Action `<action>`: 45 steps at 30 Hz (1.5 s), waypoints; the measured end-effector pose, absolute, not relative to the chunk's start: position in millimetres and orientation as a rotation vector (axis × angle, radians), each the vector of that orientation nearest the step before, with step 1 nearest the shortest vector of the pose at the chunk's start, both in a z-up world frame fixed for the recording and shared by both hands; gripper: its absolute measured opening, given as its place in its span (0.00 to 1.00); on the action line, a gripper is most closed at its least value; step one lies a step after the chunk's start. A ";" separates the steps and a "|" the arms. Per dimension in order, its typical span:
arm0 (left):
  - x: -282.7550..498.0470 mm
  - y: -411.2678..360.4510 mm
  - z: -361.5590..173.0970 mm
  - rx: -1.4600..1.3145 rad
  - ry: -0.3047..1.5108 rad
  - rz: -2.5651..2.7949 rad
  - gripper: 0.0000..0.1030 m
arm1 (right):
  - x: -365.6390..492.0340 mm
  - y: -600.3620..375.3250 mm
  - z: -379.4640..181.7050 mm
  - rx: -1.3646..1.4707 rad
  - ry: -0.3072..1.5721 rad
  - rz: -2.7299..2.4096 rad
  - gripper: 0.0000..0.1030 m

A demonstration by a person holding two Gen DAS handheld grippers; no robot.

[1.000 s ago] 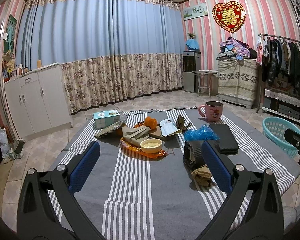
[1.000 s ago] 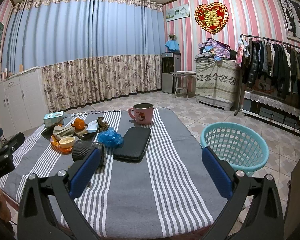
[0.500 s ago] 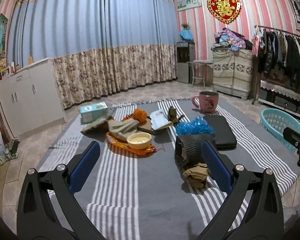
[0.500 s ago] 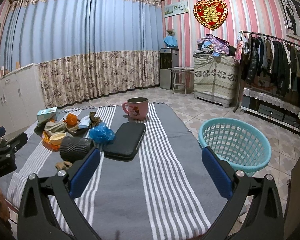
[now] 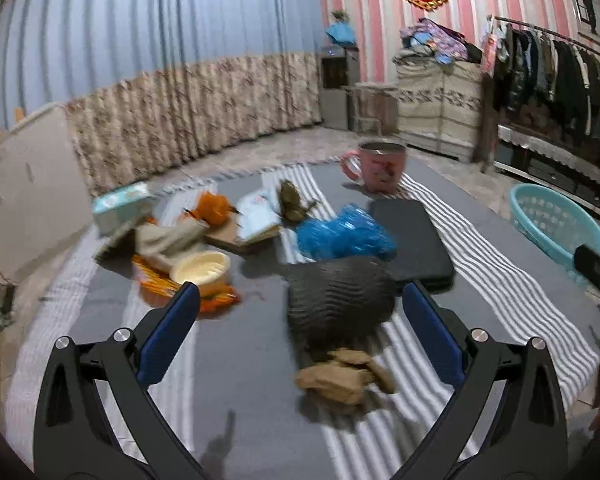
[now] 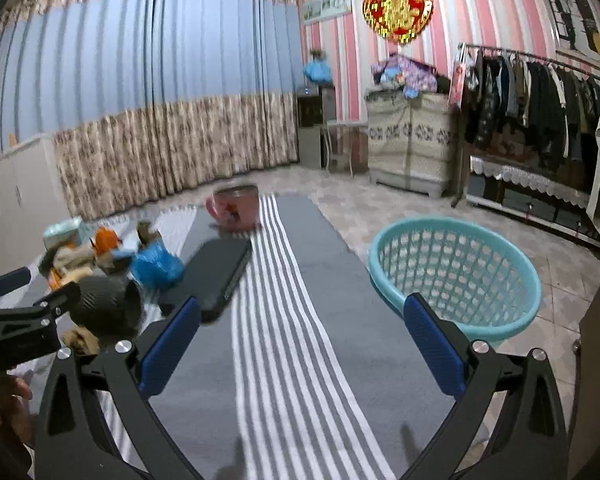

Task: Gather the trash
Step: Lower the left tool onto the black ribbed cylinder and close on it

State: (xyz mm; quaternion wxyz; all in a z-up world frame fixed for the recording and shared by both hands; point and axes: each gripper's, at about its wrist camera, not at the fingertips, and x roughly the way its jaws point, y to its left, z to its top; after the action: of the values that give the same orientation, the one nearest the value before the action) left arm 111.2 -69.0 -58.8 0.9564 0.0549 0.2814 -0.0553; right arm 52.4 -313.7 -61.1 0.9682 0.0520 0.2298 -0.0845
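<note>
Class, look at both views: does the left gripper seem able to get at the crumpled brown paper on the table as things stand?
Probably yes. The left gripper is open, and the brown paper lies just ahead between its fingers, with bare cloth around it. Only the dark ribbed roll sits close behind it.

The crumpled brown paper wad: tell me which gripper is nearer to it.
Left. The left gripper, jaws open, hovers just short of the brown paper wad. The right gripper, also open, is off to the wad's right, over bare striped cloth near the teal basket.
</note>
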 end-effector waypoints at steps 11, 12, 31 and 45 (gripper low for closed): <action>150.8 -88.3 -76.1 0.067 0.718 -0.120 0.95 | 59.2 -330.2 -69.7 0.104 0.528 -0.222 0.96; 153.5 -88.3 -77.7 0.068 0.726 -0.120 0.95 | 59.1 -330.2 -70.0 0.099 0.525 -0.226 0.96; 172.5 -85.1 -79.2 0.098 0.773 -0.192 0.70 | 61.8 -320.2 -67.9 0.080 0.561 -0.298 0.96; 122.1 17.1 -39.1 0.071 0.614 -0.069 0.70 | 69.1 -233.9 -68.7 0.067 0.588 -0.099 0.96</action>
State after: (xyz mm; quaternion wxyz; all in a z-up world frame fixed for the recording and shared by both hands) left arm 122.1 17.1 -39.1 0.9521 0.0351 0.3020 -0.0341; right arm 69.1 -233.9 -68.7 0.9554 0.0329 0.2894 -0.0488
